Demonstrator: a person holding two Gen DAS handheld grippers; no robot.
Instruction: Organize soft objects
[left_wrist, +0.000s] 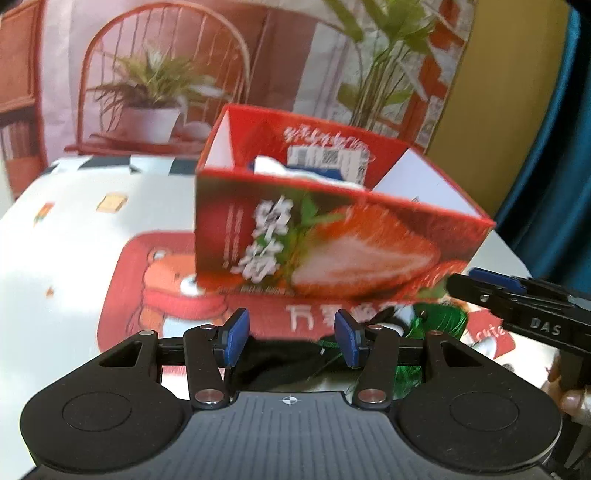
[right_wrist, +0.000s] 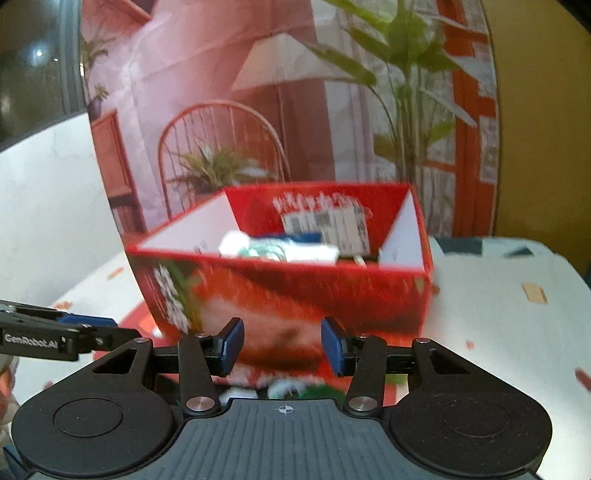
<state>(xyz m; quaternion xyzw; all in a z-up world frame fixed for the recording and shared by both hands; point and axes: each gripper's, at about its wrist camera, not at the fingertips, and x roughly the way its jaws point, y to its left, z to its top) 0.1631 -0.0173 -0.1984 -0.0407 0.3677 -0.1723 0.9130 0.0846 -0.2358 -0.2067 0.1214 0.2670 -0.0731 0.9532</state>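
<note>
A black soft cloth (left_wrist: 275, 360) and green tinsel (left_wrist: 436, 321) lie before the red strawberry-printed cardboard box (left_wrist: 332, 243) on the bench (left_wrist: 74, 229); left gripper (left_wrist: 291, 338) and right gripper (right_wrist: 282, 345) spread, empty.

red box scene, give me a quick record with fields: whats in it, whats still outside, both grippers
box: red box with strawberry print, open top, on the patterned table cover
inside box: white and blue soft items, blurred
outside box: black cloth and green tinsel-like item on the cover, in front of the box
left gripper: open, nothing between the pads, above the black cloth
right gripper: open, nothing gripped, facing the box
</note>
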